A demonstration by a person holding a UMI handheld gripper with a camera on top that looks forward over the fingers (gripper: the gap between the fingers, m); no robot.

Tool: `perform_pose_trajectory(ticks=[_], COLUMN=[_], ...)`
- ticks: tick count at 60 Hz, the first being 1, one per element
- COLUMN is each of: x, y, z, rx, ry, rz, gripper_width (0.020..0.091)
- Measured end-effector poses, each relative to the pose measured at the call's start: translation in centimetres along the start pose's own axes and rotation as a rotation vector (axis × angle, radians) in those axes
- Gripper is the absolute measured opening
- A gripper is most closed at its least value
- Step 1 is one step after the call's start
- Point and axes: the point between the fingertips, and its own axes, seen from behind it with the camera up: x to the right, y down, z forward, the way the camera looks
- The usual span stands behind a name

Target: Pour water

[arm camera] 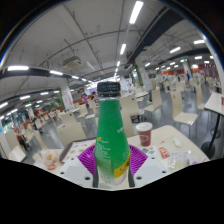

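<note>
A green plastic bottle [111, 135] with a dark cap stands upright between my fingers, held up above the table. My gripper [112, 160] is shut on the bottle: both purple pads [89, 158] press against its lower body from either side. The label with a yellow patch shows on the bottle's lower right. A brown paper cup [144, 133] stands on the white table [185, 155] just beyond and to the right of the bottle.
A small red object [165, 152] lies on the table right of the cup. Pale items [47, 158] sit at the left side of the table. Beyond lies a large hall with many tables and chairs under ceiling strip lights.
</note>
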Motion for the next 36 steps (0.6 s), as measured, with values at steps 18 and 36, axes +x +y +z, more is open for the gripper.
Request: perform_pose_trajectory(ticks=[18, 36], x=[7.8, 8.3], y=[10.3, 13.8], z=[2.1, 3.3], rx=[0.013, 0.017], ry=[0.111, 0.08], rz=[-0.269, -0.219], gripper_width=[0.0398, 0.0406])
